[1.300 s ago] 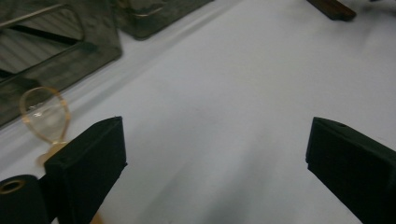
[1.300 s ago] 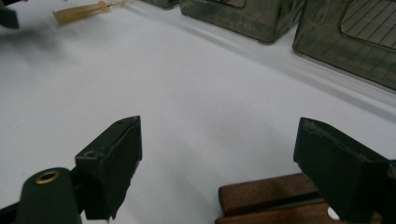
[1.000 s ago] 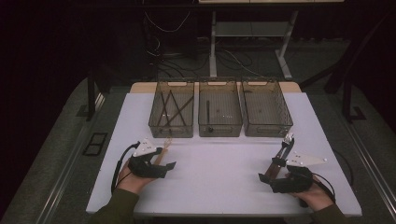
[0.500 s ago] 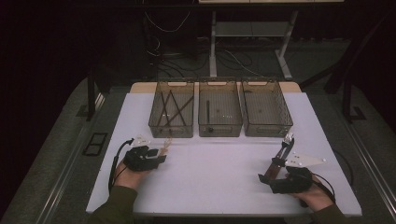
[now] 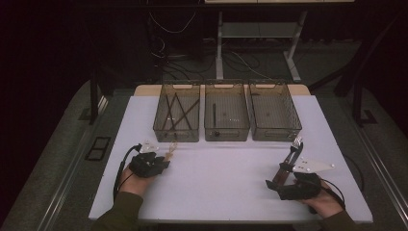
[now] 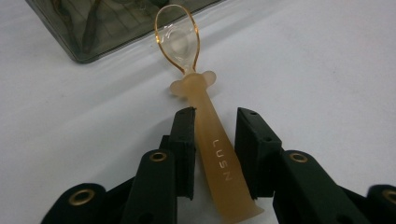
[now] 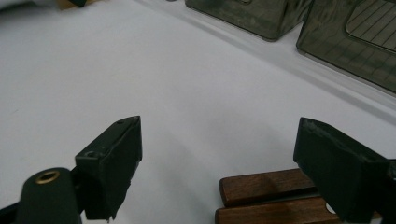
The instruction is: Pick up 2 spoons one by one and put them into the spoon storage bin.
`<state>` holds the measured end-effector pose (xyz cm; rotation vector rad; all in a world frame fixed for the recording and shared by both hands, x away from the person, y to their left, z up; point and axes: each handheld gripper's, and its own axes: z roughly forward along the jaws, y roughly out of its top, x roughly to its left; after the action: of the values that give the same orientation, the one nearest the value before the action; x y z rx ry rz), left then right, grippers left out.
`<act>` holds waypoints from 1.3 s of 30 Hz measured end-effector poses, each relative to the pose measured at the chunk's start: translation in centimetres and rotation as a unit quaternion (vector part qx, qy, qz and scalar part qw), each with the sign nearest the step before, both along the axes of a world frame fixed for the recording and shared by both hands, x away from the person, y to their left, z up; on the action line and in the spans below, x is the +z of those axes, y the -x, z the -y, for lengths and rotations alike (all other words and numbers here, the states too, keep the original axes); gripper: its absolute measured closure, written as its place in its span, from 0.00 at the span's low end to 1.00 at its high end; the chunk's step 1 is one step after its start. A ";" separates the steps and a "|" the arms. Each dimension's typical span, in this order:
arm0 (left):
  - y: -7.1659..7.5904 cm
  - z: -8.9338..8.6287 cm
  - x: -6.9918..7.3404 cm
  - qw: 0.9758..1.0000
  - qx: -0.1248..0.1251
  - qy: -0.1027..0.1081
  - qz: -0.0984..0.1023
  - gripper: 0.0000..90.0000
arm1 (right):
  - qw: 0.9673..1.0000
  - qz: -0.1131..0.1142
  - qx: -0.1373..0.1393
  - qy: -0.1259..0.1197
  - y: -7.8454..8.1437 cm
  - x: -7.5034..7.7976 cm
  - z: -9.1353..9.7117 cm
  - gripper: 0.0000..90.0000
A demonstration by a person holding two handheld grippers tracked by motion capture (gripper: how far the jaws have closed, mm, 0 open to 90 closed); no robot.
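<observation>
Spoon (image 6: 205,126) handle between left tongs (image 6: 215,123), left pad touching.

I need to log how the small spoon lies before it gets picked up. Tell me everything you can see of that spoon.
The spoon is small, of translucent amber plastic: a clear oval bowl with an amber rim, two little nubs at the neck, and a flat, widening handle with raised letters. It lies flat on the white table, bowl pointing toward the left bin. Its handle sits between the left gripper jaws, which have just been closing; one pad touches it, the other shows a gap.
</observation>
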<state>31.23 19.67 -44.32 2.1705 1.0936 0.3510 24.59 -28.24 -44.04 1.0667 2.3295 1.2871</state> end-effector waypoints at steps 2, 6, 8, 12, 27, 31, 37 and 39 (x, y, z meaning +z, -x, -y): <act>-0.1 -0.1 0.1 1.000 0.000 0.001 -0.007 0.78 | 1.000 0.000 0.001 0.001 0.0 0.0 0.0 0.17; -0.2 -0.2 0.1 1.000 0.002 0.005 -0.011 0.82 | 1.000 0.001 0.002 0.002 0.0 0.0 0.0 0.17; -0.2 -0.1 0.1 1.000 0.001 0.004 -0.010 0.83 | 1.000 0.001 0.003 0.003 0.0 0.0 0.0 0.17; -0.2 -0.2 0.1 1.000 0.000 0.008 -0.011 0.83 | 1.000 0.001 0.003 0.003 0.0 0.0 -0.1 0.17; 0.3 -0.2 0.8 0.999 -0.026 0.030 0.004 0.83 | 1.000 0.012 0.008 0.025 -0.5 -0.6 -1.0 0.17; 0.5 0.1 1.0 0.999 -0.036 0.037 0.007 0.83 | 1.000 0.016 0.005 0.025 -0.8 -0.7 -0.9 0.17; 1.2 0.8 1.6 0.997 -0.062 0.044 0.015 0.83 | 1.000 0.013 0.000 0.022 -0.8 -0.6 -0.7 0.17; 1.4 1.1 1.8 0.996 -0.073 0.051 0.021 0.83 | 1.000 0.014 0.001 0.023 -0.8 -0.6 -0.7 0.17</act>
<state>29.85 18.59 -42.52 2.1274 0.9050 0.2671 25.39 -27.50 -44.66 1.0270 2.3282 1.2345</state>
